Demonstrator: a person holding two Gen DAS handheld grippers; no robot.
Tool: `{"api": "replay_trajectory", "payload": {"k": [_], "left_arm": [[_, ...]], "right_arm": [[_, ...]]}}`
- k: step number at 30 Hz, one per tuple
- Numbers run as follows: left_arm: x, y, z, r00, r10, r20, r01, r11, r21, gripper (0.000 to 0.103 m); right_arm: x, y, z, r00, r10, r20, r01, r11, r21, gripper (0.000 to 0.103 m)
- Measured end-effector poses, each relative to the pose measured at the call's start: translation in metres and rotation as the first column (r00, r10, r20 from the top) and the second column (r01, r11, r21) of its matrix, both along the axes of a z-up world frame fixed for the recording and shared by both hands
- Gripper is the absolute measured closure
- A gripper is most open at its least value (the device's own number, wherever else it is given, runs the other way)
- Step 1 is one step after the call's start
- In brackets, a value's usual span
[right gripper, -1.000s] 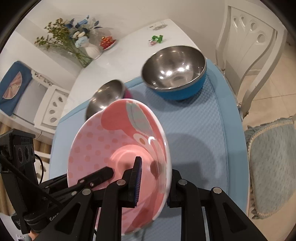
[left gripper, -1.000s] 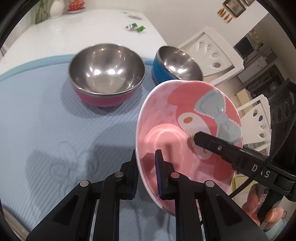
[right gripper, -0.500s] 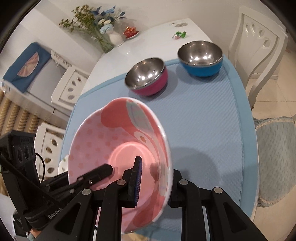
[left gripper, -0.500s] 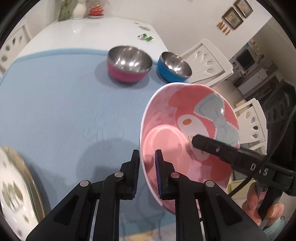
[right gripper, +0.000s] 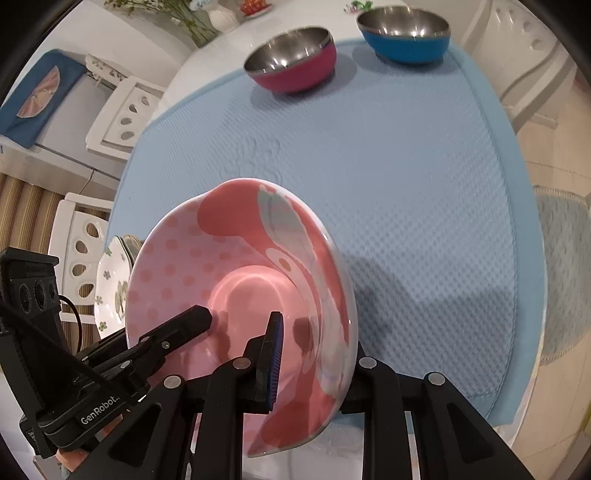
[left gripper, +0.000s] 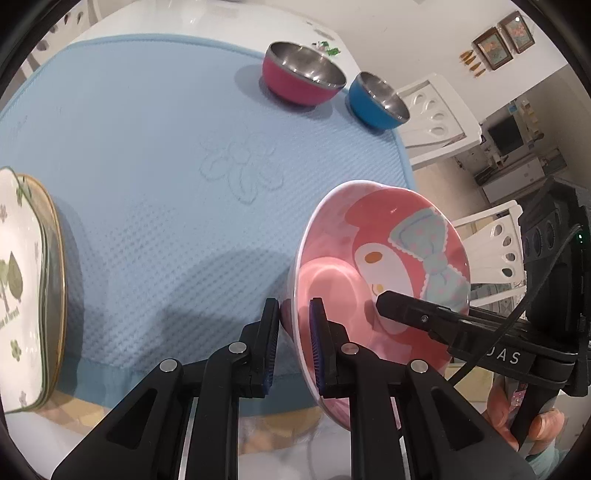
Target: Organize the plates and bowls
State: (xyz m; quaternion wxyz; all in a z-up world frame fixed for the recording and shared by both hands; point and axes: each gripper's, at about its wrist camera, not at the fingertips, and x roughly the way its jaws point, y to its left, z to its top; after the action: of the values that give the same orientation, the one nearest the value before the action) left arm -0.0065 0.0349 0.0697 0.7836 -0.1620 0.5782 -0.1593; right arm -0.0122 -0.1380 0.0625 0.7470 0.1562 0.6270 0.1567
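A pink cartoon-print bowl (left gripper: 388, 266) hangs tilted above the near edge of the blue mat (left gripper: 147, 147), held from both sides. My left gripper (left gripper: 293, 314) is shut on its left rim, one pad inside and one outside. My right gripper (right gripper: 314, 343) is shut on the opposite rim (right gripper: 332, 280); its outer finger is hidden behind the bowl wall. A stack of white leaf-print plates (left gripper: 26, 288) lies at the mat's near left corner. A magenta steel bowl (left gripper: 303, 77) and a blue steel bowl (left gripper: 378, 101) stand at the far side.
White chairs (left gripper: 439, 114) stand around the table, one beside the plates (right gripper: 81, 258). A vase of flowers (right gripper: 218, 14) sits at the table's far end. A pale rug (right gripper: 561, 266) lies on the floor to the right. A hand (left gripper: 532, 421) grips the right tool.
Both grippers have carried the pink bowl back from the two steel bowls toward the mat's near edge. The steel bowls now look small and far, and the plate stack has come into view.
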Motion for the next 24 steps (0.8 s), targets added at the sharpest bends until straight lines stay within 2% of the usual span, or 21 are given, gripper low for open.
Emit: {"api": "replay_trajectory", "payload": {"k": [7, 12, 16, 24], "left_arm": [[-0.008, -0.01, -0.01, 0.999, -0.041, 0.014, 0.039, 0.992, 0.117, 0.09], [-0.008, -0.007, -0.014, 0.999, -0.037, 0.004, 0.036, 0.992, 0.122, 0.09], [-0.01, -0.009, -0.016, 0.999, -0.045, -0.004, 0.045, 0.986, 0.158, 0.09], [-0.012, -0.008, -0.014, 0.999, -0.045, -0.014, 0.047, 0.986, 0.162, 0.09]], "right_arm": [[-0.007, 0.01, -0.016, 0.999, -0.004, -0.041, 0.002, 0.999, -0.037, 0.081], [-0.01, 0.009, -0.022, 0.998, -0.006, -0.061, 0.004, 1.0, -0.027, 0.081], [-0.012, 0.007, -0.024, 0.998, -0.006, -0.07, 0.004, 1.0, -0.027, 0.081], [-0.016, 0.0, -0.02, 0.997, -0.023, -0.07, 0.022, 1.0, -0.009, 0.081]]}}
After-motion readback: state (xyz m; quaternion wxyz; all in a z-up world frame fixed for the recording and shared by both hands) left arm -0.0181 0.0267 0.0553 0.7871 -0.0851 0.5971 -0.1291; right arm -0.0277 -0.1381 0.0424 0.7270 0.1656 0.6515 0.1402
